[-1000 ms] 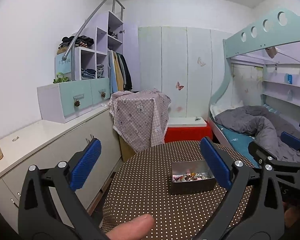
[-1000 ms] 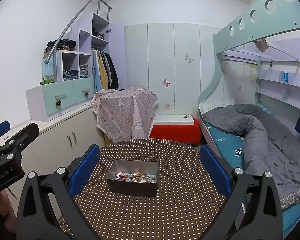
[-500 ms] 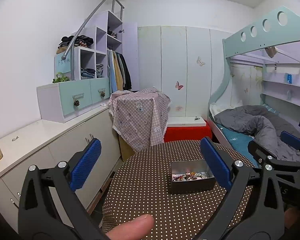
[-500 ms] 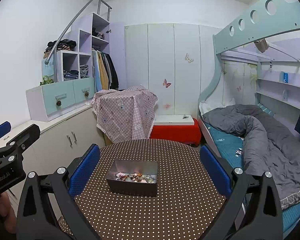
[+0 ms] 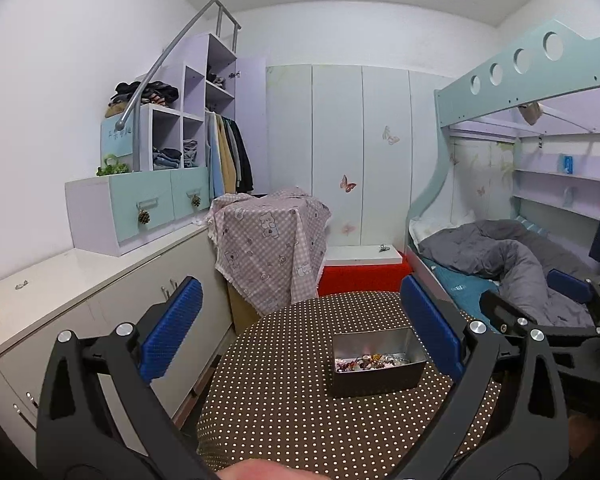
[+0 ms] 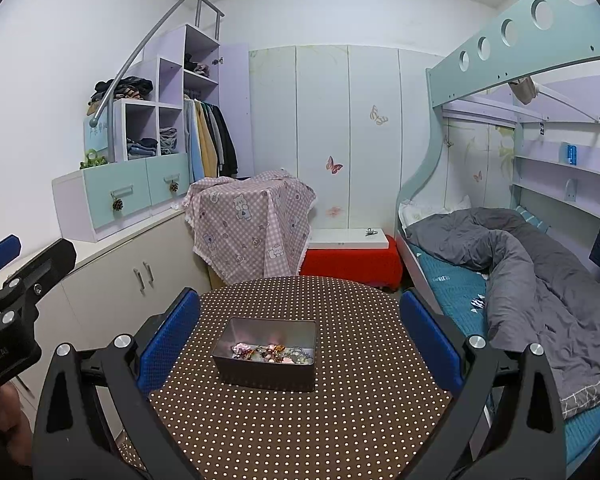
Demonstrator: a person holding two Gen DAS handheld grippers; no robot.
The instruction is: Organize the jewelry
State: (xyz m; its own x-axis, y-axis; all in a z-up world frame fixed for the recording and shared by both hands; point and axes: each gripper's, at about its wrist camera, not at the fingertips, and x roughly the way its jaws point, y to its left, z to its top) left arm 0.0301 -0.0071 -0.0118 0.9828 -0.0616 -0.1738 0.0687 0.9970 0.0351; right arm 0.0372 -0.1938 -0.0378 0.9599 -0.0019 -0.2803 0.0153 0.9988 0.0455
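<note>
The round counter [image 6: 300,420] wears brown cloth with white polka dots. The tin [image 6: 266,374] is silver-grey, its jewelry [image 6: 272,353] pink and mixed. Both tools' pads [image 6: 168,340] are blue on black frames.

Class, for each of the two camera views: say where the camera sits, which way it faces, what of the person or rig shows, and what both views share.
Left wrist: sits on the left gripper, facing the metal tin on the dotted table; its open blue fingers, a fingertip and the right gripper's side show.
Right wrist: sits on the right gripper, facing the tin squarely; its open fingers and the left gripper at left show.
Shared: tin, jewelry, table, bunk bed.
</note>
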